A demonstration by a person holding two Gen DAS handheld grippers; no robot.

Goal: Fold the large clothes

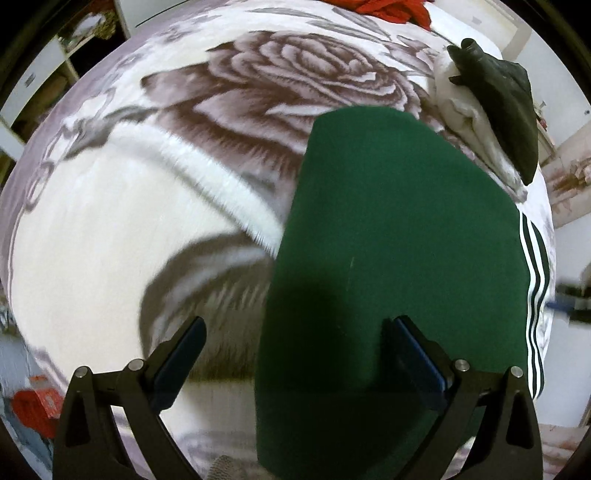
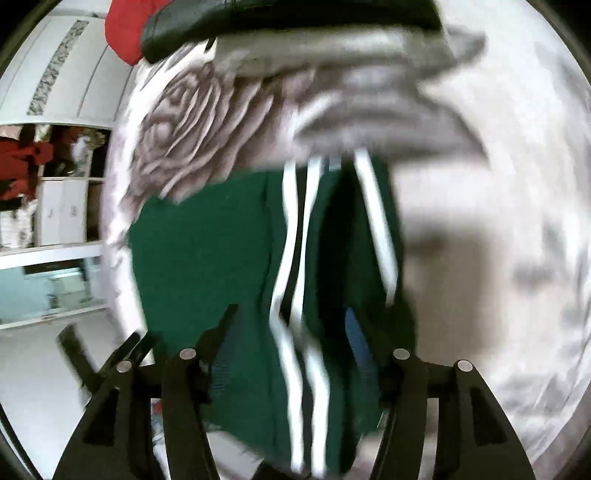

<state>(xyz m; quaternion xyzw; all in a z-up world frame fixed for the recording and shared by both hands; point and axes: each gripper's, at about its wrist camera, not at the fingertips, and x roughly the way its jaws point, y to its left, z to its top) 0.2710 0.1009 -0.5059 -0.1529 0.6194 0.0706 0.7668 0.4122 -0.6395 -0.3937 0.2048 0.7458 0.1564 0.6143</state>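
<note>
A dark green garment (image 1: 399,229) with white side stripes (image 1: 535,273) lies folded flat on the rose-print blanket (image 1: 110,221). My left gripper (image 1: 301,350) hovers over its near left edge, open wide. Its right finger (image 1: 417,354) is above the green cloth and its left finger (image 1: 184,354) is above the blanket, with nothing pinched. In the blurred right wrist view the green garment (image 2: 207,251) and its stripes (image 2: 295,236) run between the fingers of my right gripper (image 2: 288,336). Those fingers stand well apart, and the pads do not look pressed on the cloth.
A pile of white cloth (image 1: 461,107) with a black garment (image 1: 506,99) on top lies at the far right of the bed. A red cloth (image 1: 399,9) sits at the far edge. White cabinets (image 2: 59,214) stand beyond the bed's left side.
</note>
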